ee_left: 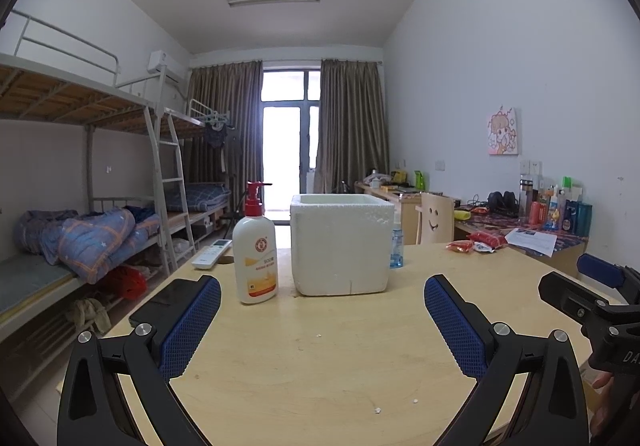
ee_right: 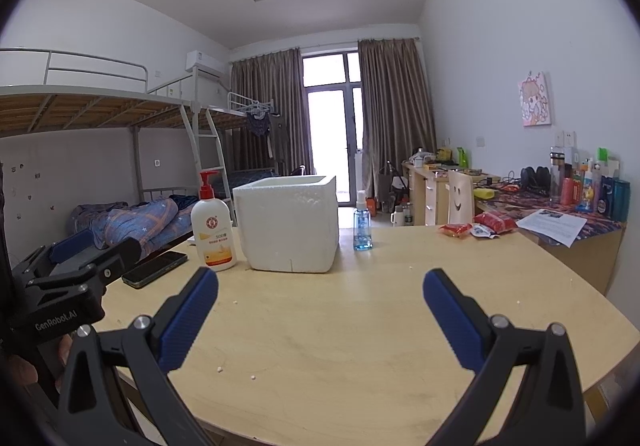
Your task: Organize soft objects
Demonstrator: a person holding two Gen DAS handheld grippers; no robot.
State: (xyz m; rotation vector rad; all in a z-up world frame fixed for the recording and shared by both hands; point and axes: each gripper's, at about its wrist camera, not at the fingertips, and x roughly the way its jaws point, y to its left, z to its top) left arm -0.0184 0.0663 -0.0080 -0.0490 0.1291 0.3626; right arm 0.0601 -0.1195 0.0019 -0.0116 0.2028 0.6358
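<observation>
The left claw [ee_left: 322, 320] hangs low over the near edge of the bench [ee_left: 320, 366], level and aimed straight across it, its blue fingers [ee_left: 188, 326] spread wide with nothing between them. The right claw [ee_right: 320, 320] takes the same pose beside it, also released and empty, pointing across the bench top. Each shows at the edge of the other's view: the right one at the far right of the left wrist view, with a bit of the hand [ee_left: 602, 382] under it, and the left one at the far left of the right wrist view. A few white crumbs [ee_right: 252, 378] lie on the wood just ahead of the fingers.

Further in, a dark phone [ee_right: 155, 269] lies flat near the left edge. Past it a lotion bottle [ee_right: 213, 226] with a red pump stands upright, just beside a white foam box [ee_right: 288, 224], open at the top. A small blue spray bottle [ee_right: 362, 222] stands right of the box, a little apart. A white remote [ee_left: 211, 254] lies behind the lotion bottle.

At the far right edge of the bench, well apart from the box, lie the soft packets [ee_right: 478, 227]: two red ones with a white one between them, close together.

Beyond are a desk, bunk beds and a curtained window.
</observation>
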